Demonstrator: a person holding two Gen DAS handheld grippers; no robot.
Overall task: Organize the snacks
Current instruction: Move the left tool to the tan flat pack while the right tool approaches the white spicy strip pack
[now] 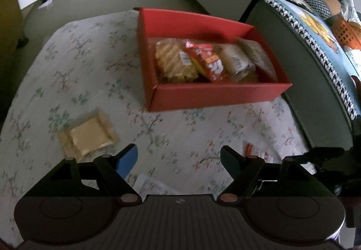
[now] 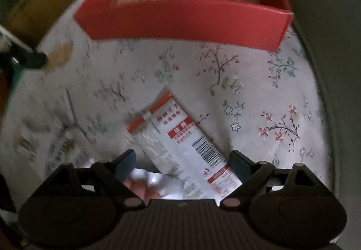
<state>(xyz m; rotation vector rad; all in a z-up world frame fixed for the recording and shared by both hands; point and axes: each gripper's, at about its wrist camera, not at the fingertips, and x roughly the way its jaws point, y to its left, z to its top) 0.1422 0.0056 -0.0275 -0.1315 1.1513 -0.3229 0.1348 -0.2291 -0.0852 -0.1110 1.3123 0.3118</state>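
on a floral tablecloth [image 1: 171, 128]: one red box [image 1: 216, 94], open-topped, standing toward the far right of the cloth beside a grey panel [image 1: 300, 74]; inside it, side by side in a row, a ridged yellow biscuit pack [image 1: 171, 62], a red snack packet [image 1: 207, 60], a pale wrapped roll [image 1: 237, 62] and a clear-wrapped pack [image 1: 259, 56] at the right end; one flat tan wafer pack [image 1: 88, 135] lay alone on the cloth, near left, well apart from the box; one white-and-red sachet [image 2: 187, 144] with barcode lay flat on the cloth below the box in the right wrist view; left gripper [image 1: 179, 155] was released, jaws spread, nothing between them, wafer pack just outside its blue-padded finger [image 1: 127, 159]; right gripper [image 2: 182, 162] was released, jaws wide, sachet lying slantwise between them, whether a pad touched it could not be told; both views blurred
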